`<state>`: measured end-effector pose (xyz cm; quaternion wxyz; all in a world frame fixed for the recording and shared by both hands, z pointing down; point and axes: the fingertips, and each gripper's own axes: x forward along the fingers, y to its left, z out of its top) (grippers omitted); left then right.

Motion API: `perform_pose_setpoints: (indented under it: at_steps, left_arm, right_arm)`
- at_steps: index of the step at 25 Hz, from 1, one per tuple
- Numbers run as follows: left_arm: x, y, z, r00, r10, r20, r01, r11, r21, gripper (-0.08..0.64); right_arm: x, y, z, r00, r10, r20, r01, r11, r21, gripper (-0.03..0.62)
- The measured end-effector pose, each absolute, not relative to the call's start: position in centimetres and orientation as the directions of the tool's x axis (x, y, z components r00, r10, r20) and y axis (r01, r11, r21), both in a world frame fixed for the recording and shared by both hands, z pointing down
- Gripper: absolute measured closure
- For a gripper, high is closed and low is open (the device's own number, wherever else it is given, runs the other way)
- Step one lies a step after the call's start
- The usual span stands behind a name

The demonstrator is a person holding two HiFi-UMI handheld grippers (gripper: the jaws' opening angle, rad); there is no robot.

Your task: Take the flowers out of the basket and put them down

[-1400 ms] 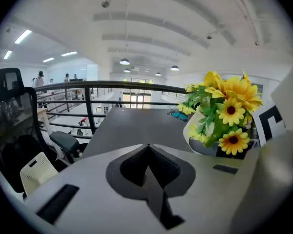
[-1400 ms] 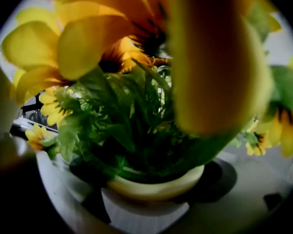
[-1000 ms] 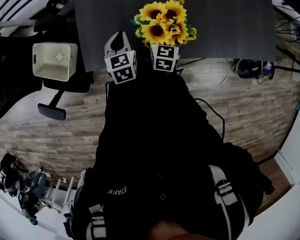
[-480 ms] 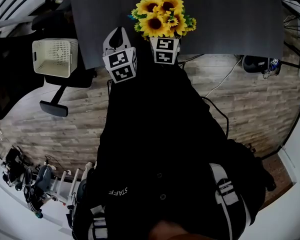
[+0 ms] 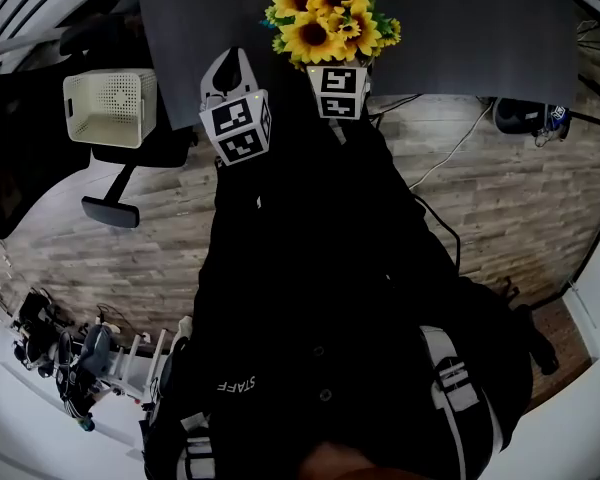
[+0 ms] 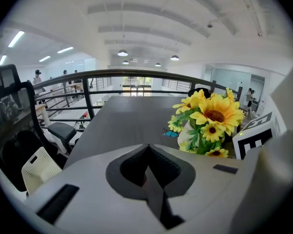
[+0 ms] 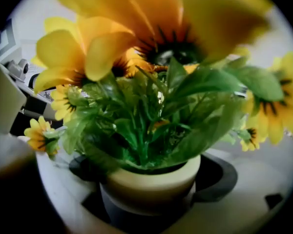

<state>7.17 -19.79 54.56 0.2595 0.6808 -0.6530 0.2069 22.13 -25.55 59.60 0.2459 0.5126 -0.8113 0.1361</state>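
Left claw (image 6: 147, 146): jaws together, tip against tip, with nothing between them. Held over the near edge of the table.
Right claw (image 7: 147, 201): clamped on the pot, one jaw on each side of its lower wall. Just to the right of the left claw and slightly ahead of it.
Flowers (image 5: 328, 16): artificial sunflowers with yellow petals, dark centres and green leaves. They stand upright in the pot, rise directly above the right claw's jaws and fill most of the right gripper view.
Pot (image 7: 154, 177): cream, round and small, held between the right claw's jaws. Whether its base touches the table cannot be told.
Butterfly (image 6: 170, 133): small blue ornament among the lower leaves, on the side of the bunch facing the left claw.
Table (image 5: 460, 28): plain grey top stretching ahead of both claws.
Basket (image 5: 110, 108): white and perforated, well apart from both claws. It is left of the left claw, off the table, on the seat of a chair.
Chair (image 5: 130, 158): black office type, left of the left claw, with the basket on its seat.
Marker cubes: one on each claw, nearest the person; left (image 5: 238, 128), right (image 5: 340, 90).
Floor (image 5: 500, 198): wood-pattern planks below the table edge, crossed by cables.
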Motion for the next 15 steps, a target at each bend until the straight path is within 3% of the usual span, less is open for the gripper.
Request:
perform_pose_setpoints:
  at_steps: [15]
  left_arm:
    - [7.2, -16.8, 51.7, 0.118, -0.785, 0.607, -0.992, -0.072, 0.099, 0.558]
  right_arm:
    - [24.0, -19.3, 54.7, -0.366, -0.775, 0.515, -0.901, 0.433, 0.011, 0.066]
